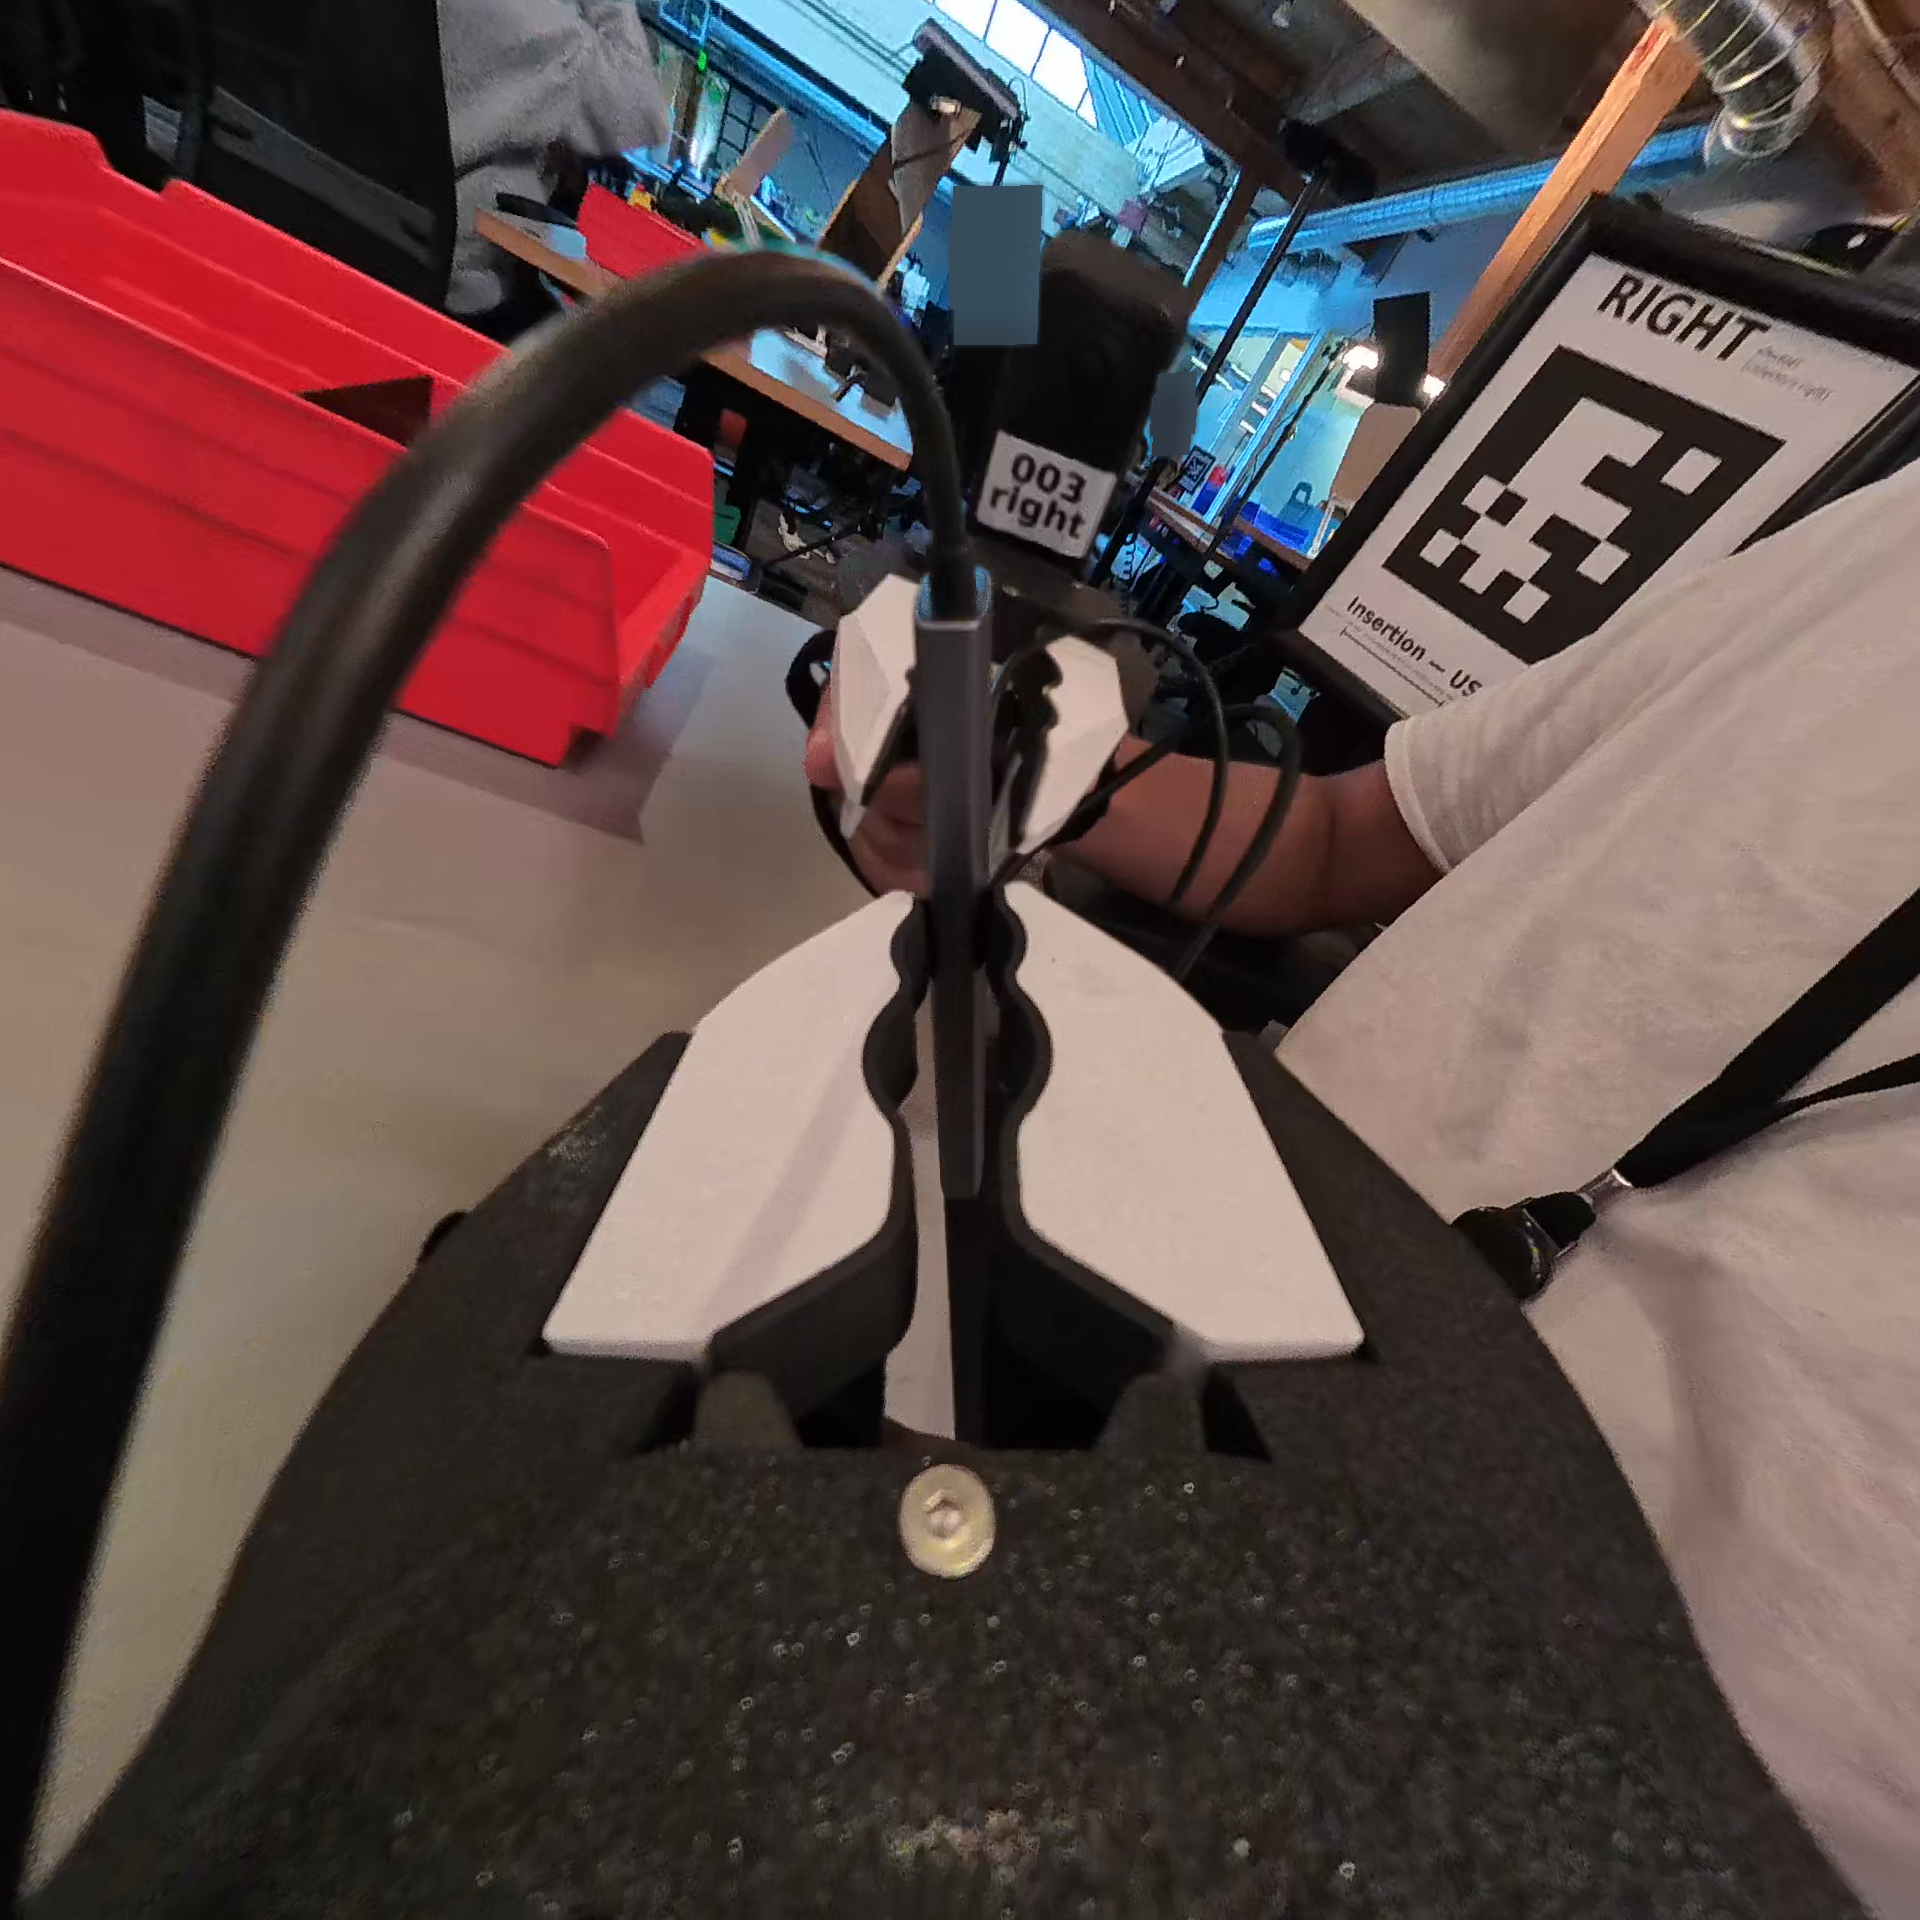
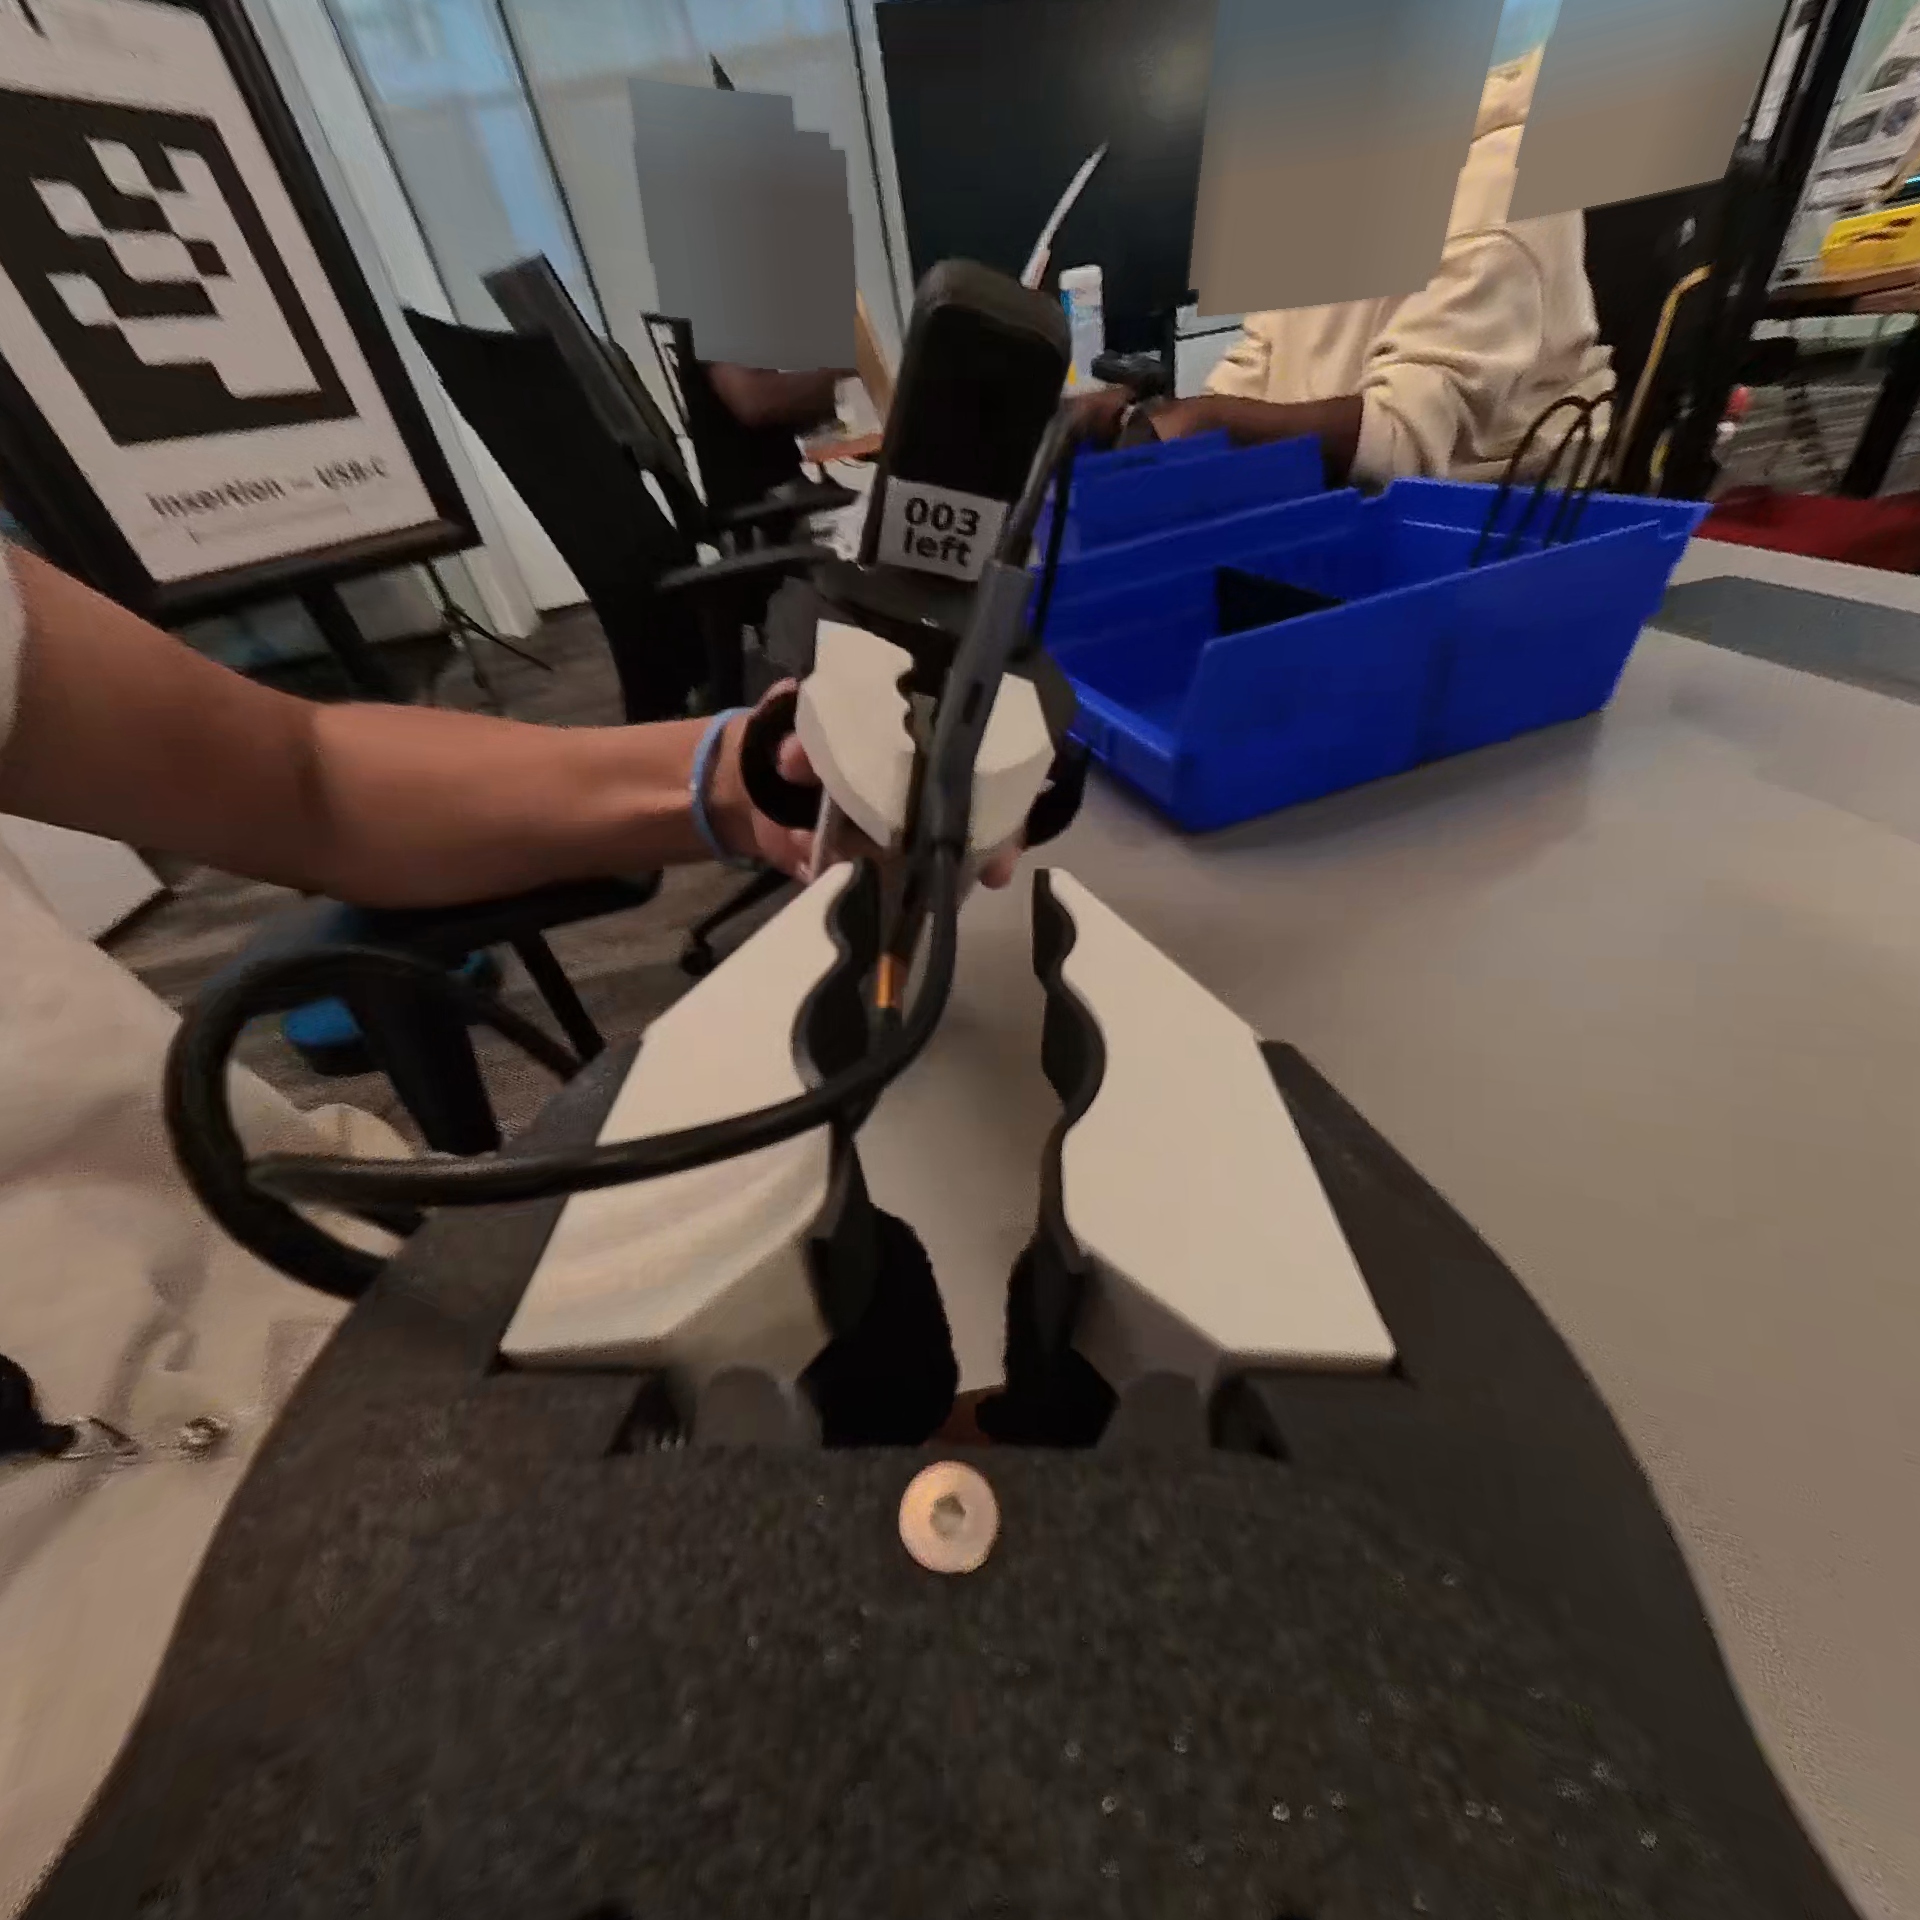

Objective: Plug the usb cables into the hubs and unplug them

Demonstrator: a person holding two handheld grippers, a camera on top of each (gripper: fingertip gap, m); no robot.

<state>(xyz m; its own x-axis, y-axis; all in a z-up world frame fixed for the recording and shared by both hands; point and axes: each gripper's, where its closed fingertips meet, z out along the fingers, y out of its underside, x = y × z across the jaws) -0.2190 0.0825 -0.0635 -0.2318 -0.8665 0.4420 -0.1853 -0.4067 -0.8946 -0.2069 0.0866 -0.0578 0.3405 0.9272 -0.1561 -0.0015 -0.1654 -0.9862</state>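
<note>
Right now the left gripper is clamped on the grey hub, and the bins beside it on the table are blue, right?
Not quite. In the left wrist view the left gripper is clamped on the grey hub, but the bins beside it are red. The blue ones appear in the right wrist view.

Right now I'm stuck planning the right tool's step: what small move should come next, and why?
Probably shut the right tool on the thin orange-banded cable: its jaws stand open, the cable lies beside one finger, and the left tool clamps the grey hub. Whether that cable is plugged in, I cannot tell.
</note>
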